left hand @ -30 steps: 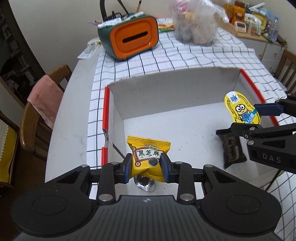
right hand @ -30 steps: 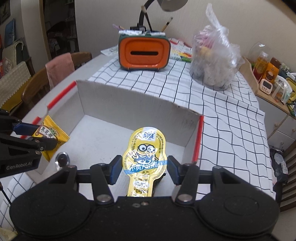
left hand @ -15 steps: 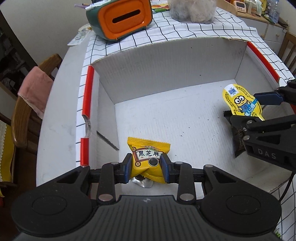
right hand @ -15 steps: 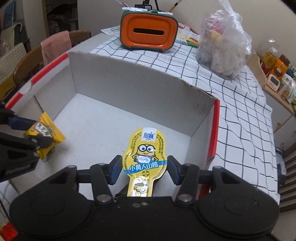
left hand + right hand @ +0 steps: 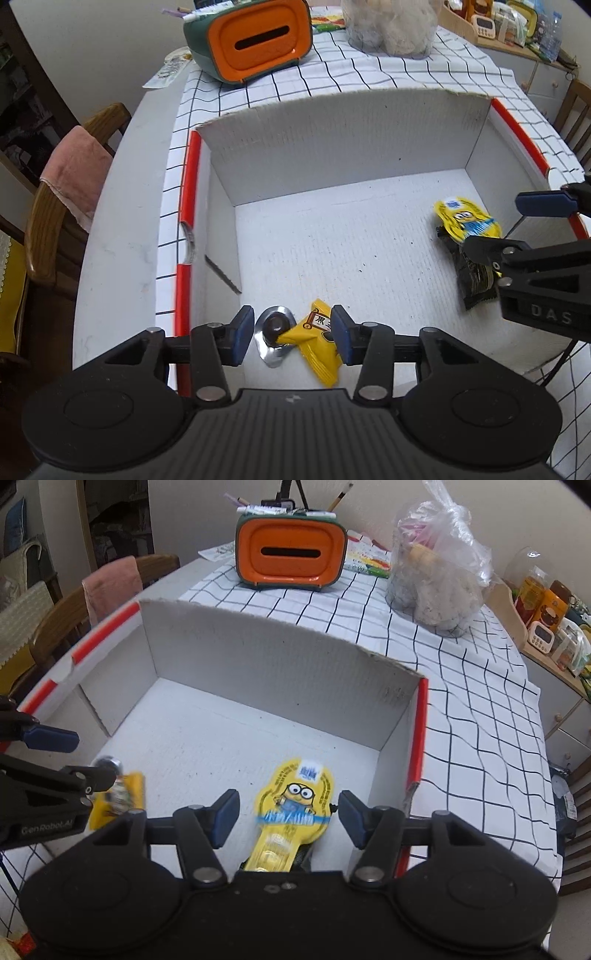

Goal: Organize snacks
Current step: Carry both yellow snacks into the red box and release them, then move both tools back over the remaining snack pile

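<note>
Now both grippers hang over the white box [image 5: 332,140], and each has just been opening its jaws. The left gripper [image 5: 291,334] stands apart from the yellow packet [image 5: 319,350], which lies loose between the pads on the box floor, partly over a silver cup [image 5: 271,341]. One black character shows on the packet. The right gripper [image 5: 288,818], marked "DAS", is also spread, clear of the minion pouch [image 5: 295,801]; its blue band is too blurred to read. Under the pouch lies one dark packet [image 5: 476,280]. So four snacks are in the box. The left gripper's side reads "GenRobot.AI".
</note>
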